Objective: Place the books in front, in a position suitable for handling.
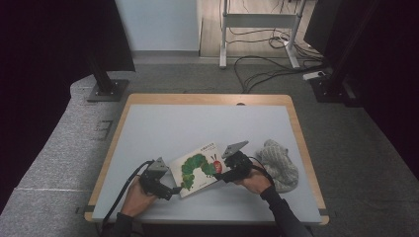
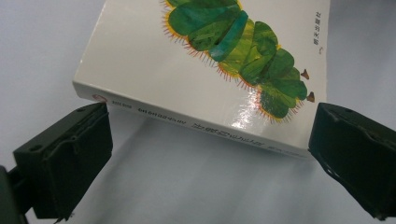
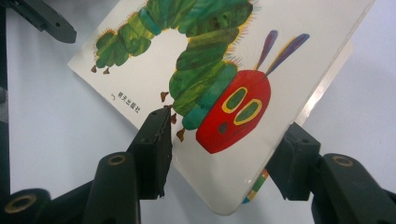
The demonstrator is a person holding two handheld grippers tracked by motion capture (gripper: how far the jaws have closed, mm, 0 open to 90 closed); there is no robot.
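A white board book (image 1: 197, 168) with a green caterpillar on its cover lies on the pale grey table (image 1: 197, 123). My left gripper (image 1: 174, 190) sits at the book's near left corner. In the left gripper view its jaws (image 2: 212, 123) stand wide apart, just short of the book's spine (image 2: 187, 122), with nothing between them. My right gripper (image 1: 220, 174) is at the book's right edge. In the right gripper view the book's corner (image 3: 224, 186) sits tilted between its jaws (image 3: 226, 135). One jaw is over the cover, the other behind it, and a gap shows at each pad.
A crumpled grey cloth (image 1: 279, 163) lies to the right of the right hand, near the table's right edge. The left gripper's jaw (image 3: 46, 21) shows at the top left of the right gripper view. Stands and cables sit on the floor beyond the table.
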